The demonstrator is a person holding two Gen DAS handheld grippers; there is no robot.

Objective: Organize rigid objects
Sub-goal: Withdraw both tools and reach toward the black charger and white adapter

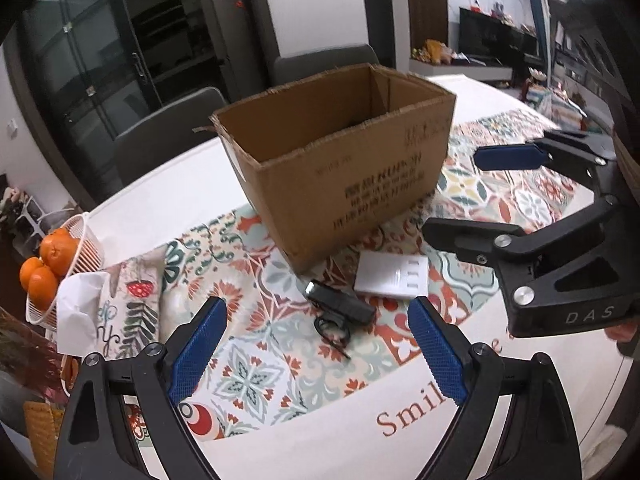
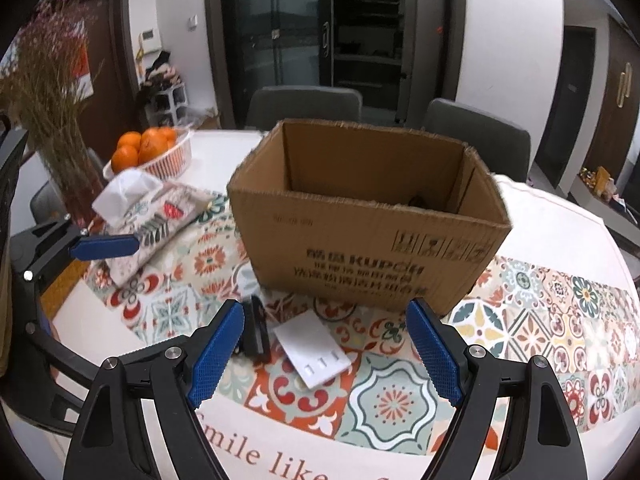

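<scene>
I had both grippers hanging above the table, neither holding anything. The left gripper (image 1: 316,352) stood with its fingers wide, and the black gadget (image 1: 340,310) lay on the patterned cloth (image 1: 256,380) ahead of the gap between them, slightly nearer the right finger. The right gripper (image 2: 326,352) was also spread wide and empty; the white box (image 2: 316,350) lay between its 2 fingers, with the black gadget just beside and partly behind its left finger.

As for progress, I judged the job partly done at most. The cardboard box (image 1: 340,168) stood open beyond both pairs of fingertips, and in the right wrist view I could make out something dark low inside it, too small to name. The 2 loose items were outside it, near its front wall, so both were left to be put away.

The black gadget's long axis ran slantwise across the left gripper's gap, its glossy end pointing away toward the left finger's side, a thin loop trailing toward me. The white box lay flat, its long axis angled from the cardboard box back toward my right fingertips, its slotted end nearest me.
</scene>
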